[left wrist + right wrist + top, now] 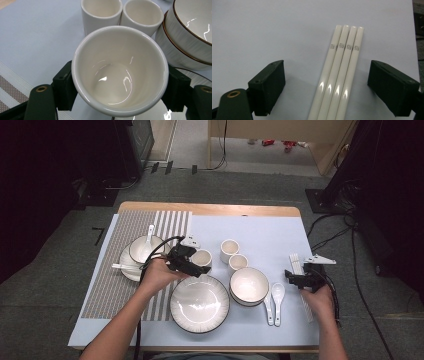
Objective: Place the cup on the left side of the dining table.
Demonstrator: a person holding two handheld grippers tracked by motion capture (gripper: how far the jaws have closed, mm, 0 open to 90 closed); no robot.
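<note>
Left gripper [117, 87]: fingers [65, 86] clamp a white cup [120, 70], held above the counter [260, 227] beside two cups. Right gripper [334, 88]: fingers wide, empty, straddling four white chopsticks [339, 75]. Grey floor around.

counter [210, 209]: wooden, bare along the far edge
cloth [270, 232]: pale blue, covers most of the counter
mat [117, 270]: striped, on the left
on mat: saucer [129, 265]
on cloth: plate [199, 304], bowl [249, 287], two cups [229, 251], spoons [274, 302], chopsticks [299, 270] at the right
</note>
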